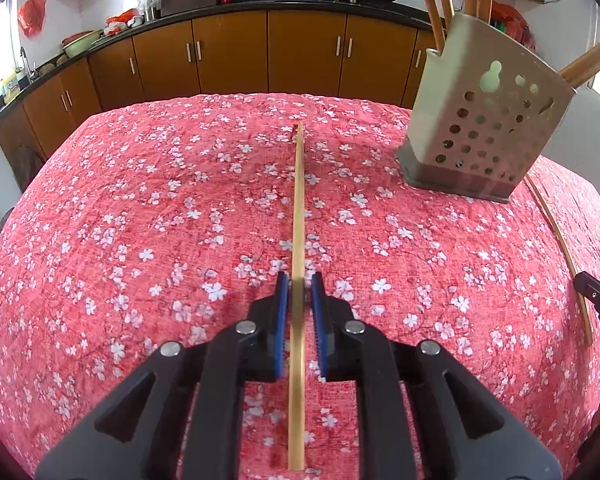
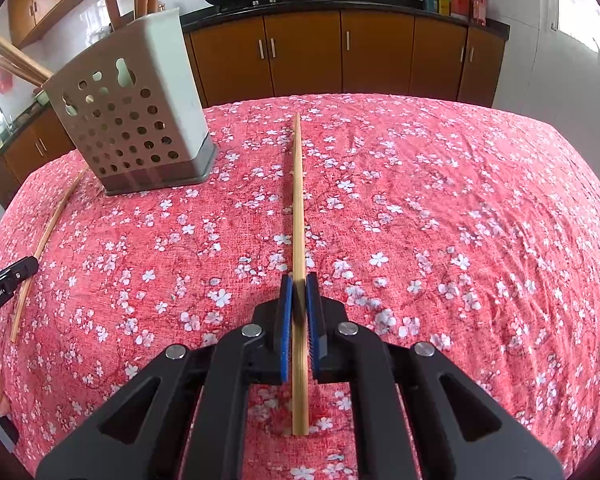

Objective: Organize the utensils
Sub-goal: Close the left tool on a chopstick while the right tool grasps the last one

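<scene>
Two bamboo chopsticks lie on the red floral tablecloth. In the left wrist view one chopstick [image 1: 299, 216] runs straight ahead between the blue pads of my left gripper [image 1: 299, 280]; the jaws stand a little apart around it with small gaps. In the right wrist view my right gripper [image 2: 299, 282] is shut on the other chopstick [image 2: 297, 200]. A beige perforated utensil holder [image 1: 480, 120] with several wooden utensils stands at the right of the left view and it shows at the left of the right view [image 2: 136, 112].
Each view shows the other gripper's tip at its edge, beside the other chopstick [image 1: 560, 248] [image 2: 44, 248]. The tablecloth [image 2: 440, 220] covers the whole table. Kitchen cabinets [image 1: 228, 52] with woks on the counter stand beyond the far edge.
</scene>
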Demonstrator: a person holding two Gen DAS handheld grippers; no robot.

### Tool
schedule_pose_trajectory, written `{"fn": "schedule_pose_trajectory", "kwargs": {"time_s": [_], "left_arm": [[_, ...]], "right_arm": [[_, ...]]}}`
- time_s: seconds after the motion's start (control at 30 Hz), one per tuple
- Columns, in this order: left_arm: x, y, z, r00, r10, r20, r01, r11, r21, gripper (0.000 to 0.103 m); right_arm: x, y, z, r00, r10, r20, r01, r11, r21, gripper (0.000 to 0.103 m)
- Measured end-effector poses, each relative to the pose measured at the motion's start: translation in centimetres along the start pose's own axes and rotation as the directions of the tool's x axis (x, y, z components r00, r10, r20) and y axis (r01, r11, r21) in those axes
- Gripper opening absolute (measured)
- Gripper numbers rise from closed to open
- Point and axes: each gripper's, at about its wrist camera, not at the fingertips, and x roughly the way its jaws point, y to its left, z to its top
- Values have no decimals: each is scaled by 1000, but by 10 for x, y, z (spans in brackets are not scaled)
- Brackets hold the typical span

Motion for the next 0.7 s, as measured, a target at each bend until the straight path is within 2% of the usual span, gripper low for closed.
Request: {"fn": "schedule_pose_trajectory", "kwargs": {"time_s": [0.33,0.7], "left_arm": [[-3,1,-3,1000,-31,2,31,999,-26,16],[-4,7,-3,999,-32,2,32,999,-28,17]], "right_arm": [[0,0,-2,1000,-7,2,7,1000,-9,8],[0,-1,-1,1000,-5,2,5,1000,-6,9]]}}
